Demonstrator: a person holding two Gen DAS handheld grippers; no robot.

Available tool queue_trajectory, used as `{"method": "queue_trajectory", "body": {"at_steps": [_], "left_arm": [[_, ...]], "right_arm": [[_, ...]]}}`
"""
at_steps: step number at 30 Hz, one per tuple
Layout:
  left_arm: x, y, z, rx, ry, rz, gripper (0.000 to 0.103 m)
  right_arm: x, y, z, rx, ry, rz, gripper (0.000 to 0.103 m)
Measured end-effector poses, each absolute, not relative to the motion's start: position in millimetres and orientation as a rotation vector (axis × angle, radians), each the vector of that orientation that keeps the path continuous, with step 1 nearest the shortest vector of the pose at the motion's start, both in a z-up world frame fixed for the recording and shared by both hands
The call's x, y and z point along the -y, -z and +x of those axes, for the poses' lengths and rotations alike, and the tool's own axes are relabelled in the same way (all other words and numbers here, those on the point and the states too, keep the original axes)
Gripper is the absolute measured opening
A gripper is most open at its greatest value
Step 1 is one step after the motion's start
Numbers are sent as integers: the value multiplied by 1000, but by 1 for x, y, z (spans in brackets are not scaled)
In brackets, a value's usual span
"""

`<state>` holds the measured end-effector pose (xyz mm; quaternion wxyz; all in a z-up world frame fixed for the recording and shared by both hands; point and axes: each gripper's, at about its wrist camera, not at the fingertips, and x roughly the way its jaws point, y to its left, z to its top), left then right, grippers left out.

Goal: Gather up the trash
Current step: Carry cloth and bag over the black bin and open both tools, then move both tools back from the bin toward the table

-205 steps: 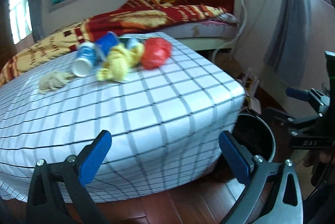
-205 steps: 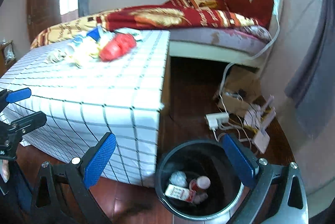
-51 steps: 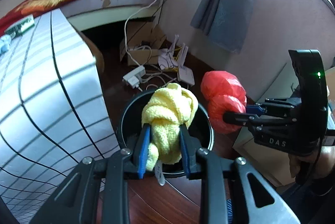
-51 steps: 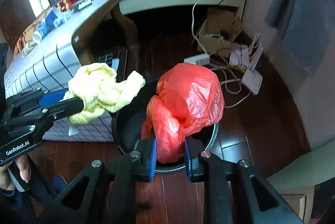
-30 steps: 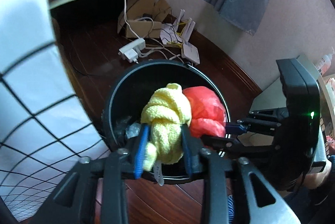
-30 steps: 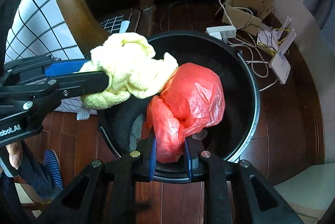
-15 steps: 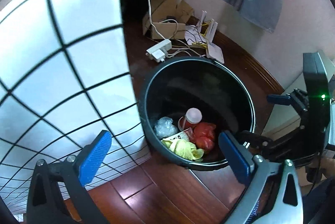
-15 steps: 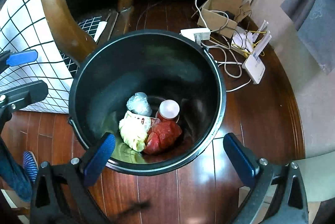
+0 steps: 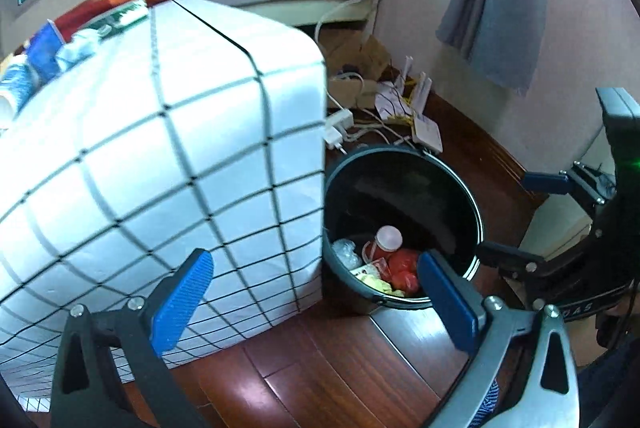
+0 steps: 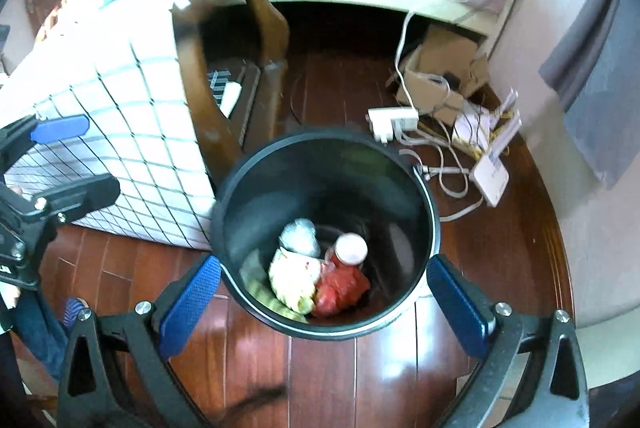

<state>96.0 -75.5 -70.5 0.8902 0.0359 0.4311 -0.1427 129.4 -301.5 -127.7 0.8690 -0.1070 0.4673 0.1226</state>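
So both loads just went in: a second ago the left gripper (image 9: 316,302) was clamped on the yellow cloth (image 10: 290,286) and the right gripper (image 10: 324,302) on the red plastic bag (image 10: 340,288), both held over the black bin (image 10: 424,196), and now both sets of jaws have just been opening and stand spread as wide as they go with nothing between the pads. In the right wrist view the cloth and bag lie side by side at the bottom of the bin, straight ahead of and below the right gripper's fingertips, next to a capped bottle (image 10: 351,248) and a clear crumpled wrapper (image 10: 299,237) already down there. From the left wrist view the bin sits ahead and off toward the left tool's right-hand finger, with the table draped in a checked cloth (image 9: 160,156) filling everything ahead to its left. The left view also shows more of the tabletop than it did half a second back, so that hand looks like it's swinging back toward the table. What that means for the job, as far as I can judge: this trip is done, but it's not over, because the blue-and-white cups (image 9: 24,80) and some other bits still sit on the table's far end, well beyond the left gripper's fingertips. Both hands are free to go fetch them.
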Motion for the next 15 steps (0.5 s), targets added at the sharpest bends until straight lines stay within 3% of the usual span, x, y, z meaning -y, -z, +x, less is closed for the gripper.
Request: {"method": "queue_trajectory", "body": {"at_steps": [15], "left_arm": [[19,19,78,-773,176,29,103]], "right_arm": [[244,54,125,-818,-368,-233,103]]}}
